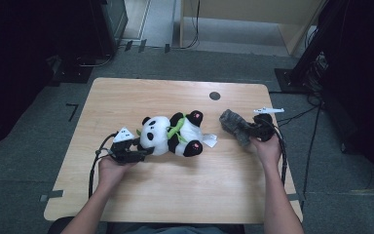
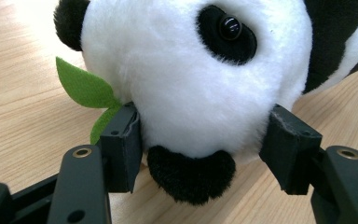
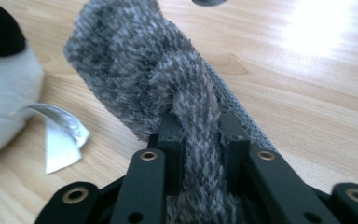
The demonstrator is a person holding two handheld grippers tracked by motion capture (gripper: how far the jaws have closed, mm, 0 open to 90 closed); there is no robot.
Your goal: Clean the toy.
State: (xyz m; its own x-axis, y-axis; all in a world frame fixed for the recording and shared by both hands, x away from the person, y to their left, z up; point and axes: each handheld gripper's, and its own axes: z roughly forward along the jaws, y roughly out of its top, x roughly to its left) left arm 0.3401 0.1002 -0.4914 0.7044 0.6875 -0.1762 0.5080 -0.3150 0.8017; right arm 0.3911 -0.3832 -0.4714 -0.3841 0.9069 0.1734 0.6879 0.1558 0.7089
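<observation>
We held the panda (image 1: 171, 135) on its side at mid-counter (image 1: 175, 195), our left gripper (image 1: 135, 153) with its jaws grasping the toy's head. Right of the panda, our right gripper (image 1: 247, 128) had its jaws clenched on a grey cloth (image 1: 233, 123), lifted near the toy's white tag (image 1: 210, 141). By our reading, both grasps were made; bringing cloth to panda remained, and the cloth had not yet touched it.
</observation>
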